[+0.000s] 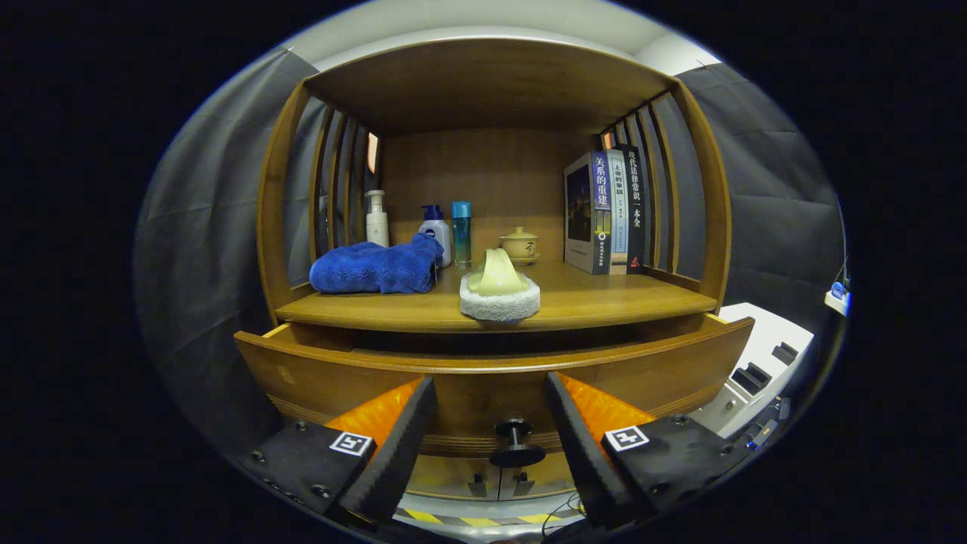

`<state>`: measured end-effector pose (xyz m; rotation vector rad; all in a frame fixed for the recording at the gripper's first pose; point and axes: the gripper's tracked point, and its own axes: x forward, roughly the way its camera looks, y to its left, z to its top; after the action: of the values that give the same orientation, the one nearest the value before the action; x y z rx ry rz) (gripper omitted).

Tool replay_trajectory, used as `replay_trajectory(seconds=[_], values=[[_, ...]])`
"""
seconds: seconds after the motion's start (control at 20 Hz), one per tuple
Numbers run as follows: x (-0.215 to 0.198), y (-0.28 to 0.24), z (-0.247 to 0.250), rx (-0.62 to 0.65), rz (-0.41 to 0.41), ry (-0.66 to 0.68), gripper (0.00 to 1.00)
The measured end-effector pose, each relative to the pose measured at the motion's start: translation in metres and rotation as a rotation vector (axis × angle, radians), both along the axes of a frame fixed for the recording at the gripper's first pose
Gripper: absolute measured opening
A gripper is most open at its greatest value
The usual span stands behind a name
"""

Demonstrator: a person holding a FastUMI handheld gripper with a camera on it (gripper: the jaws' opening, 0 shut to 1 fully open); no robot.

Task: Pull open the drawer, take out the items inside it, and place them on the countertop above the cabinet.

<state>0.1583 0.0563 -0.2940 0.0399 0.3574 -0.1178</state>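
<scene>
In the gripper view, the hand-held gripper (489, 423) has its two fingers spread apart with nothing clamped between them. In the gap between the fingers, just ahead of them, sits the small dark round knob (516, 442) on the front of the brown wooden drawer (483, 381). Neither finger touches the knob. The drawer is pulled out from the brown wooden cabinet (491, 83), and its curved front panel runs across just beyond the fingertips; what lies inside it is hidden behind that panel.

Above the drawer is the wooden surface (604, 302) of the cabinet. Near its front edge, straight beyond the fingers, rests a pale yellow-green soft object on a white fluffy round pad (499, 295), the pad reaching the very edge. To the left of it lies a crumpled blue cloth (375, 268). Behind the cloth, by the back panel, stand a white pump bottle (376, 219), a white bottle with a blue pump top (435, 230) and a slim teal bottle (461, 233). A small tan lidded ceramic pot (520, 245) sits behind the pad. Upright books (608, 211) stand at the right, against the slatted side.

Bare wood lies open between the pad and the books, and along the front right edge of the surface. To the right of the cabinet, lower down, stands a white box with dark slots (763, 363)
</scene>
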Motion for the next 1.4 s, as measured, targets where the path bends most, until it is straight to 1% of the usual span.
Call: replay_trajectory(seconds=[0.45, 0.9, 1.0, 1.15, 1.4], values=[[0.046, -0.005, -0.010, -0.073, 0.008, 0.007, 0.98], [0.046, -0.006, -0.009, -0.077, 0.003, 0.000, 0.98], [0.038, -0.005, -0.009, -0.077, 0.002, 0.015, 0.98], [0.021, 0.002, 0.010, -0.071, 0.012, -0.011, 0.98], [-0.012, 0.016, 0.086, -0.094, 0.078, -0.062, 0.98]])
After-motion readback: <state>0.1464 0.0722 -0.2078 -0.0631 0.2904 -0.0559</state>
